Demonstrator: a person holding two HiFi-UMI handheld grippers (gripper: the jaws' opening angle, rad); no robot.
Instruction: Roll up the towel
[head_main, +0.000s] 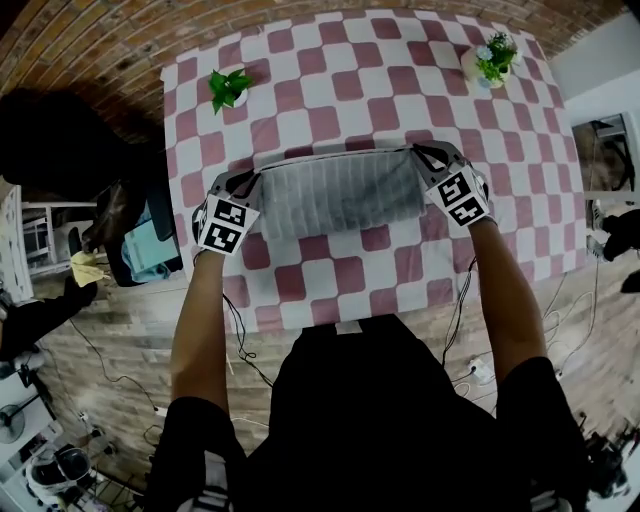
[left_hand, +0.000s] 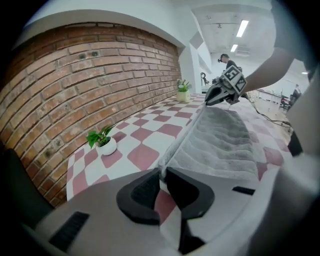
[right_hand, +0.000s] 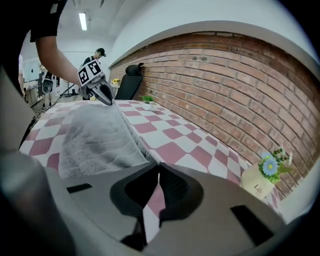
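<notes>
A grey ribbed towel (head_main: 340, 192) lies stretched across the pink-and-white checked table (head_main: 340, 80), its far edge lifted off the cloth. My left gripper (head_main: 256, 181) is shut on the towel's left far corner; in the left gripper view its jaws (left_hand: 163, 171) pinch the towel (left_hand: 220, 140) edge. At the right far corner my right gripper (head_main: 421, 156) is shut on the towel; in the right gripper view the towel (right_hand: 95, 135) edge runs into the closed jaws (right_hand: 157, 167). Each gripper shows in the other's view: the right gripper (left_hand: 219, 95), the left gripper (right_hand: 103, 93).
A green plant in a white pot (head_main: 228, 88) stands at the table's far left. A flower pot (head_main: 492, 60) stands at the far right. A black chair (head_main: 60, 140) and a bin sit left of the table. Cables lie on the floor by the near edge.
</notes>
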